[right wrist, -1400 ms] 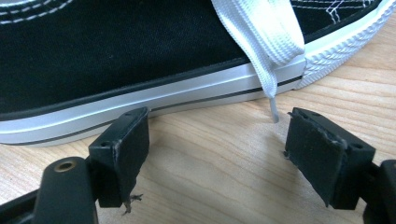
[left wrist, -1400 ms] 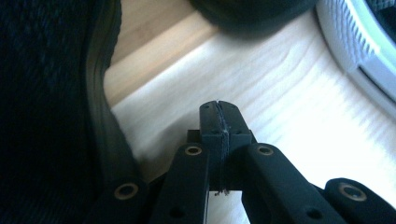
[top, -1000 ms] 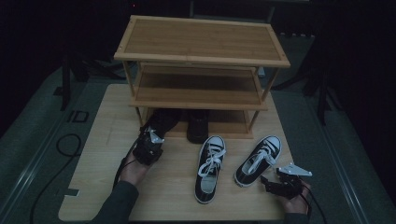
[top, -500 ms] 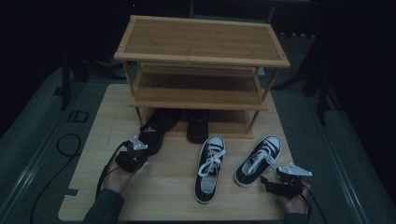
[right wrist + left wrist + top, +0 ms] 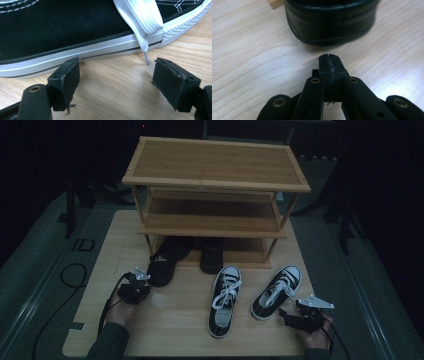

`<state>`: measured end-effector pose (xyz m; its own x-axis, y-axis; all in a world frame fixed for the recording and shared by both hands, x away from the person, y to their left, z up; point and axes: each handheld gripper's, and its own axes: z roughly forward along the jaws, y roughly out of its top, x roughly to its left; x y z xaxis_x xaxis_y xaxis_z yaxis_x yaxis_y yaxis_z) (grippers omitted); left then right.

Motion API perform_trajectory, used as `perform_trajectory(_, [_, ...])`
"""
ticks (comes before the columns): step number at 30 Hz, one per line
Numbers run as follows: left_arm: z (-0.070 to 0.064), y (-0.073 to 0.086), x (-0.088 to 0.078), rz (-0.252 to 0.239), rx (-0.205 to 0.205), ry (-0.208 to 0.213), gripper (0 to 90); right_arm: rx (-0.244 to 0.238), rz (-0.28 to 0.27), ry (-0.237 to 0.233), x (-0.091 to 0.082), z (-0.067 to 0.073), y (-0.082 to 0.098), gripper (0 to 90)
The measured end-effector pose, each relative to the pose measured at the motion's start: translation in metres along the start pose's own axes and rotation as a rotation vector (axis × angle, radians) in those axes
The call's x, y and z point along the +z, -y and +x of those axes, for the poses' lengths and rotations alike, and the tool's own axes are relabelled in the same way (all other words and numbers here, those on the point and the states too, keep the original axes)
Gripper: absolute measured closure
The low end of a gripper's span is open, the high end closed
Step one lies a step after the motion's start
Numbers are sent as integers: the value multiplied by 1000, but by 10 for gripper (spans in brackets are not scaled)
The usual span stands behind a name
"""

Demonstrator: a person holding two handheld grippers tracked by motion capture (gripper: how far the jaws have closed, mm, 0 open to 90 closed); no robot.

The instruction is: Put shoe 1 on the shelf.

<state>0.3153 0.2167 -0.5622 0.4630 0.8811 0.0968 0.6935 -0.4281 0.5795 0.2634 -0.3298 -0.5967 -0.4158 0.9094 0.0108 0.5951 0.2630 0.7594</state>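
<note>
My left gripper (image 5: 141,281) rests low on the wooden table, shut with nothing in it, just short of the heel of a black shoe (image 5: 167,261) that lies half under the shoe rack (image 5: 215,185). In the left gripper view the closed jaws (image 5: 329,63) point at that black heel (image 5: 329,22). My right gripper (image 5: 289,316) stands open beside the right black-and-white sneaker (image 5: 277,290). In the right gripper view its jaws (image 5: 116,80) straddle bare table below the sneaker's white sole (image 5: 82,53) and a dangling white lace (image 5: 142,22).
A second black shoe (image 5: 212,254) sits under the rack's lowest shelf. Another black-and-white sneaker (image 5: 224,299) lies in the middle of the table (image 5: 175,325). A cable (image 5: 70,275) trails on the grey floor at left.
My left hand has drawn back from the black shoe toward the table's left front. The right gripper and both sneakers have stayed put.
</note>
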Motion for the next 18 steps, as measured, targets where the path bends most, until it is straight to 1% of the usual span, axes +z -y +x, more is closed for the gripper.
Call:
perform_trajectory(3, [-1, -5, 2, -10, -7, 0, 900, 0, 0, 0, 0, 0, 0, 213])
perform_trajectory(4, [-1, -7, 3, 2, -5, -5, 900, 0, 0, 0, 0, 0, 0, 214])
perform_trajectory(5, [-2, -9, 4, 4, 0, -15, 900, 0, 0, 0, 0, 0, 0, 214])
perform_trajectory(7, [-2, -11, 5, 4, -8, -8, 900, 0, 0, 0, 0, 0, 0, 214])
perform_trajectory(9, [-2, -14, 7, 4, -11, -11, 900, 0, 0, 0, 0, 0, 0, 214])
perform_trajectory(14, [-3, -21, 11, -5, -28, -12, 900, 0, 0, 0, 0, 0, 0, 214])
perform_trajectory(18, [-3, -28, 15, -16, -49, -14, 900, 0, 0, 0, 0, 0, 0, 214])
